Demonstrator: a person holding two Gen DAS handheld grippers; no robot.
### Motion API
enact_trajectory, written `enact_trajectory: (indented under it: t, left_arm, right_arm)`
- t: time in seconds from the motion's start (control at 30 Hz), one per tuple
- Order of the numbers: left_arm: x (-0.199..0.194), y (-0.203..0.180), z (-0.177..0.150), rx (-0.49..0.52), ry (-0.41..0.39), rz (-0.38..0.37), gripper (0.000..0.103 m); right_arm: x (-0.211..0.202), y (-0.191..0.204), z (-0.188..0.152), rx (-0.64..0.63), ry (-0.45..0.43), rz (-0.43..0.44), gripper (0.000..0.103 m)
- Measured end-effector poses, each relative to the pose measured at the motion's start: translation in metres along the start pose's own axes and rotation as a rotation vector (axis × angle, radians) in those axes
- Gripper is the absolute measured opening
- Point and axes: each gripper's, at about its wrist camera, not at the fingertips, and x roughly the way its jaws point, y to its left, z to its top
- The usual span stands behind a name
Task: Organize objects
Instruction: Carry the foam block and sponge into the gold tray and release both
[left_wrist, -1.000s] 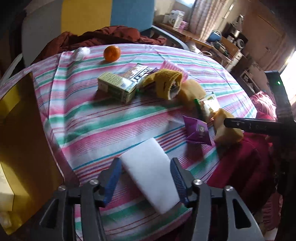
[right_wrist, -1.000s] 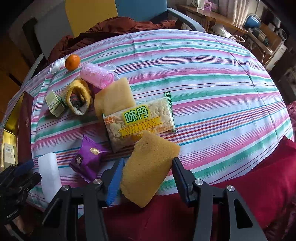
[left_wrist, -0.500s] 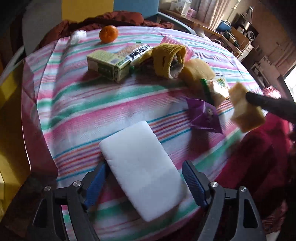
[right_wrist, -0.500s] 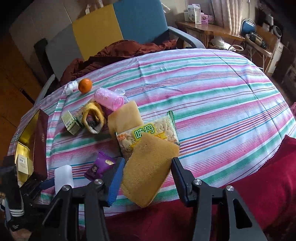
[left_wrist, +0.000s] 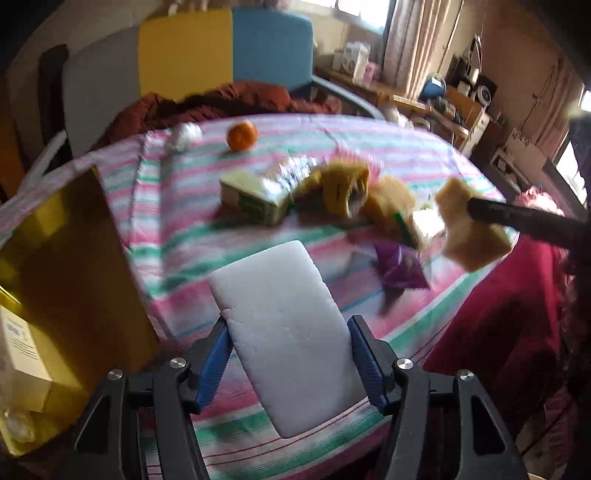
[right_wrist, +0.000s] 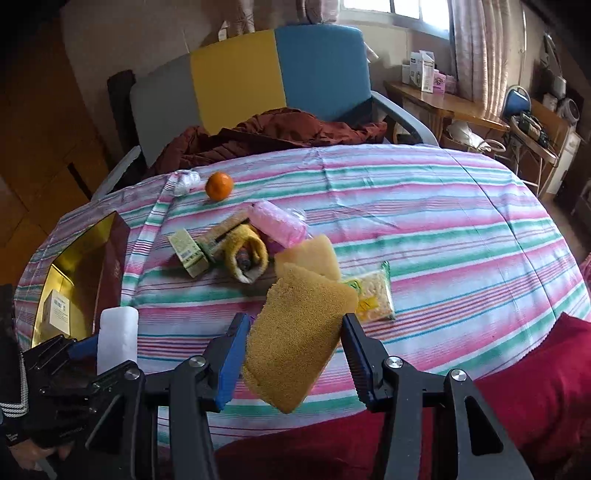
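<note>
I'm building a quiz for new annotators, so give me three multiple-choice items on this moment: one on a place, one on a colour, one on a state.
1. Where does the orange lie?
A. inside the gold box
B. on the striped cloth near the far edge
C. in a gripper

2. What colour is the sponge in the right gripper?
A. white
B. purple
C. yellow-brown

3. What is the state of the left gripper?
A. shut on the white block
B. open and holding nothing
C. out of view

Answers:
1 B, it sits on the cloth by the chair side.
2 C, the right wrist view shows its tan surface.
3 A, both blue pads press the block's sides.
</note>
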Motion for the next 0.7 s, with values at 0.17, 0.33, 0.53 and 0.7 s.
enact_trajectory:
  t: [0.17,0.33,0.53,0.7]
  left_arm:
    - [-0.043,0.040,0.015,-0.057,-0.125,0.066,0.064]
    - [-0.072,0.092,0.016,-0.139,-0.177,0.179,0.065]
    - [-0.091,0.162,0.008,-0.249,-0.215,0.332,0.065]
    - [-0.091,0.220,0.006,-0.334,-0.212,0.380,0.066]
  right_arm:
    - [0.003,0.053,0.023,-0.076,-0.023,0.096,0.051]
    - [0.025,0.124,0.040,-0.155,0.005,0.220,0.052]
    - [0.057,0.212,0.056,-0.259,0.049,0.328,0.052]
    - [0.083,0.278,0.069,-0.328,0.084,0.377,0.052]
